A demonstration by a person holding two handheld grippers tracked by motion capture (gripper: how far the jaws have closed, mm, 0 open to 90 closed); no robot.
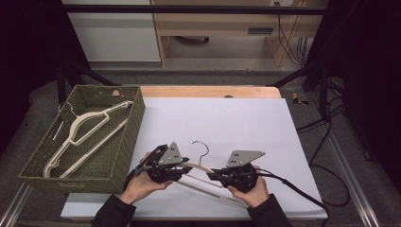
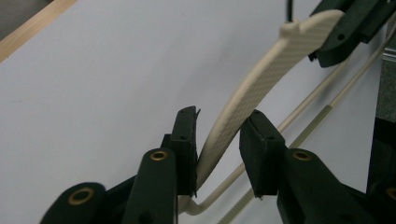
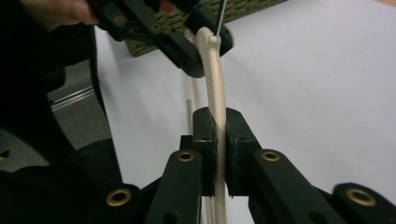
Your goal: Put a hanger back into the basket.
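A cream hanger (image 1: 198, 166) with a thin black hook (image 1: 204, 150) is held just above the white sheet (image 1: 236, 123) near its front edge. My right gripper (image 1: 213, 175) is shut on one arm of it; in the right gripper view its pads (image 3: 208, 140) press on the cream hanger (image 3: 212, 70) from both sides. My left gripper (image 1: 182, 169) straddles the other arm. In the left gripper view the hanger (image 2: 261, 79) lies against the left pad (image 2: 187, 140), and a gap stays at the right pad, so the jaws are open. The right gripper (image 2: 345, 28) shows at the far end.
A green woven basket (image 1: 135, 127) stands at the left of the table with cream hangers (image 1: 85, 127) lying in it. A black cable (image 1: 302, 194) trails off to the right. The wooden table edge (image 1: 208, 91) runs along the back of the sheet.
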